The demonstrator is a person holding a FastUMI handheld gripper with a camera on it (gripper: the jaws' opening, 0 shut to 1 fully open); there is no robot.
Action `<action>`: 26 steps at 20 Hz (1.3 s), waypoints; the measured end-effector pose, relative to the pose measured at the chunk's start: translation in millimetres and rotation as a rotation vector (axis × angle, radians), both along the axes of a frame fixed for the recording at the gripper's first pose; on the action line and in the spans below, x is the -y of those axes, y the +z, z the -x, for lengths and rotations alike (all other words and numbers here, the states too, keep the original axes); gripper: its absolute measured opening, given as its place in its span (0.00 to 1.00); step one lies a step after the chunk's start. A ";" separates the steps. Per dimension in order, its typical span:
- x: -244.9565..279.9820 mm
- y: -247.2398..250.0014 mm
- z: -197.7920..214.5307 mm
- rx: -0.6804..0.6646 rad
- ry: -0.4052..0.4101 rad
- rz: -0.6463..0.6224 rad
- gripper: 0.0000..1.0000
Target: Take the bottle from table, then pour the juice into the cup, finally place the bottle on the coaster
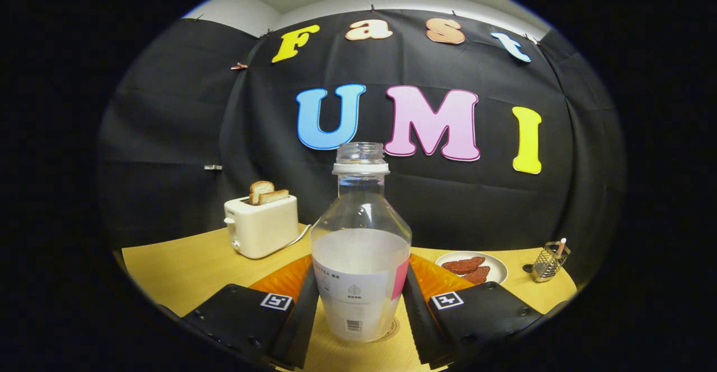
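A clear, uncapped bottle (360,249) with a white neck ring and a pale label stands upright between my fingers, about half full of whitish juice. Its base rests on a round coaster (390,330), of which only a thin rim shows, on the wooden table (185,271). My gripper (361,260) holds the bottle at label height. The left finger (305,299) and the right finger (417,299) both press against its sides.
A white toaster (262,227) with two slices of toast stands beyond the left finger. Beyond the right finger are a white plate (498,265) of brown food and a small wire holder (550,261) with sticks. The black cloth wall closes the back.
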State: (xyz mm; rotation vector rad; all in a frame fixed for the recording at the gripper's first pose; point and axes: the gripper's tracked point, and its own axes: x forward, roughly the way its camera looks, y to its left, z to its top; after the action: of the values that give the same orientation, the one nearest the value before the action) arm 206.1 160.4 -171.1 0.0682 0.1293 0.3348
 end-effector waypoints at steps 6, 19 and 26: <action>11.9 -46.1 -40.6 -0.018 -0.101 0.007 0.75; 6.1 -110.4 -48.5 -0.094 -0.153 0.022 0.75; 8.0 -115.8 -46.6 -0.099 -0.163 0.018 0.77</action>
State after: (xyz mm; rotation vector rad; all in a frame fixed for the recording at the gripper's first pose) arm 252.6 152.5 -286.9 0.0768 0.2234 0.1675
